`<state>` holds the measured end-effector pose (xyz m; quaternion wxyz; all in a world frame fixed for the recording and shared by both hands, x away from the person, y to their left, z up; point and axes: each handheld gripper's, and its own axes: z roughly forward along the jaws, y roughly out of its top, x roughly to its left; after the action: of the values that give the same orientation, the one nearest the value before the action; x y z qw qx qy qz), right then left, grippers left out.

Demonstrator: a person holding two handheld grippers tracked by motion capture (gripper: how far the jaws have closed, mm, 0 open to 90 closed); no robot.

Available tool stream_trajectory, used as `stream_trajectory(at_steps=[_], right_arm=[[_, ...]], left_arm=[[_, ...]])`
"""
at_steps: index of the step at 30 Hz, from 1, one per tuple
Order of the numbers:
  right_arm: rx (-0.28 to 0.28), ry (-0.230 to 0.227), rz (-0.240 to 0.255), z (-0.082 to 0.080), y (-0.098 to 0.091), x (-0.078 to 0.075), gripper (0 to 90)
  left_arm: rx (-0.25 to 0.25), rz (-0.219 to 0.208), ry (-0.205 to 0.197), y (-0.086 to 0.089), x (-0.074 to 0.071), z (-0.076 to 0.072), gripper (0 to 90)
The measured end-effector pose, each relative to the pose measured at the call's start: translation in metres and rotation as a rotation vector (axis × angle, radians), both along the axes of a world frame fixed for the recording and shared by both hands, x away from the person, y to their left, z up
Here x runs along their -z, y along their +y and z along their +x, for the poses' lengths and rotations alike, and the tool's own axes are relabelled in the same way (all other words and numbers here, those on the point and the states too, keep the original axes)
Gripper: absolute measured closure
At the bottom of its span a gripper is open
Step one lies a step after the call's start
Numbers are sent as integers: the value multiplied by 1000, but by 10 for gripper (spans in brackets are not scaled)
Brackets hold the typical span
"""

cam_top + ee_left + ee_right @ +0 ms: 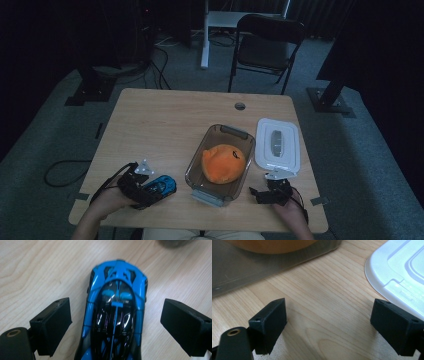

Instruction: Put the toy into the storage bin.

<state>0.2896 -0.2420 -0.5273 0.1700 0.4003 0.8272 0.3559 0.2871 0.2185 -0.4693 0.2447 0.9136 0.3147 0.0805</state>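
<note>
Toy car (116, 315): blue body with black glazed canopy, lying on the wooden table (165, 120) near its front left edge, just left of the clear container; its nose points toward the container in the high view.
Left gripper (116, 322): low over the toy car, jaws spread wide with one on each flank of the car; wood grain shows in the gap on either side, so the pads do not press the body.
Left hand (107, 200): enters from the bottom edge, forearm angled up and to the right, wrapped round the gripper body; the grey three-cornered plate sits on top, cable looping off to the left.
Right gripper (328, 322): jaws parted wide, nothing between them but bare table top; parked low between the container's near corner and the lid's near edge.
Right hand (290, 207): comes in at the bottom right, forearm slanting up and to the left, holding the gripper close above the table.
Clear container (200, 155): smoky transparent rectangular tub, uncovered, at centre right of the table.
Orange plush (223, 163): rounded soft item lying inside the container.
Lid (277, 145): white, rectangular, flat on the table just right of the container.
Chair (267, 42): dark folding type, on the floor beyond the table's far edge.
</note>
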Motion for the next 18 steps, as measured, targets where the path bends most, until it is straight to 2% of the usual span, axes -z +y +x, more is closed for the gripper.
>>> stream_trajectory(at_steps=[1, 4, 10, 14, 16, 18], right_arm=[[1, 0, 0, 0, 0, 0, 131], [2, 0, 0, 0, 0, 0, 130], [2, 0, 0, 0, 0, 0, 131], [3, 0, 1, 0, 0, 0, 131], [2, 0, 0, 0, 0, 0, 130], [3, 0, 0, 0, 0, 0, 130]], left_arm=[[6, 1, 4, 1, 1, 0, 139], [1, 6, 12, -1, 5, 0, 141], [6, 72, 22, -6, 15, -1, 140], [15, 96, 24, -8, 20, 0, 141], [25, 123, 22, -11, 23, 0, 147], [20, 126, 30, -12, 24, 1, 147]])
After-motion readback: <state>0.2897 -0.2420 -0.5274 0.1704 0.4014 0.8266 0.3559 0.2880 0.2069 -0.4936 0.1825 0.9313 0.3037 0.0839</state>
